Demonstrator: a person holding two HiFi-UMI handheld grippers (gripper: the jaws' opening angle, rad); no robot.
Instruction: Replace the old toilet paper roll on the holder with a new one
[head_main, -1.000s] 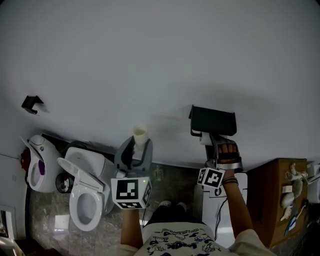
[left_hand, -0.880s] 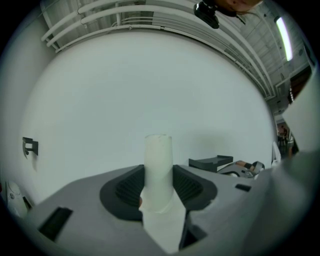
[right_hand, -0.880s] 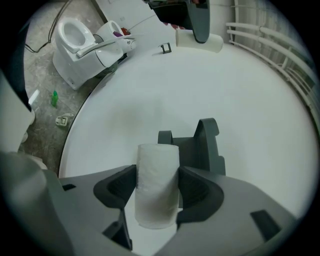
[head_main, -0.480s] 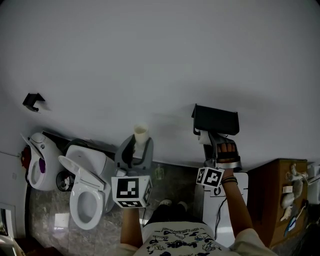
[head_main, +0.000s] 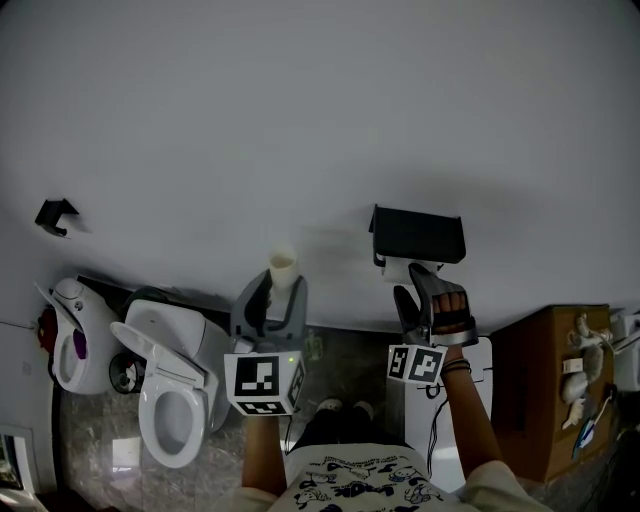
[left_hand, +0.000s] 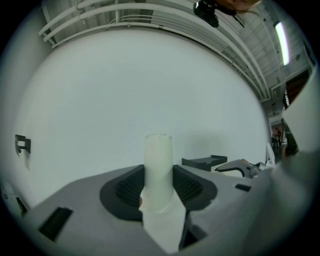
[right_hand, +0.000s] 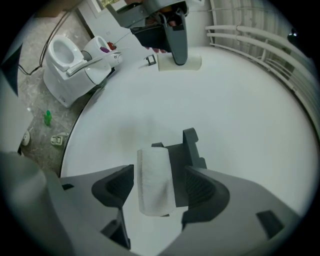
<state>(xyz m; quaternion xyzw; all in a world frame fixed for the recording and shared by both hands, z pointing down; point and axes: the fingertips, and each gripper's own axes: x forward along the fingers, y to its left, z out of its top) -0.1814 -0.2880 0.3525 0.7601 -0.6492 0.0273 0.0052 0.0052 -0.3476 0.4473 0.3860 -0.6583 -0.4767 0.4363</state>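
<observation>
Here, left gripper (left_hand: 159, 186) fingers (left_hand: 131, 187) clamp old roll (left_hand: 158, 156).

We hold left grey two-jaw gripper (head_main: 272, 298) well left of black wall-mounted holder (head_main: 418, 235), jaws clamped on upright pale cardboard tube (left_hand: 158, 160). Right grey two-jaw gripper (head_main: 413, 287) just below holder, jaws just been opening; white paper roll (right_hand: 155, 180) between them, pads clear of it. Both forearms (head_main: 470, 410) stretched forward.
</observation>
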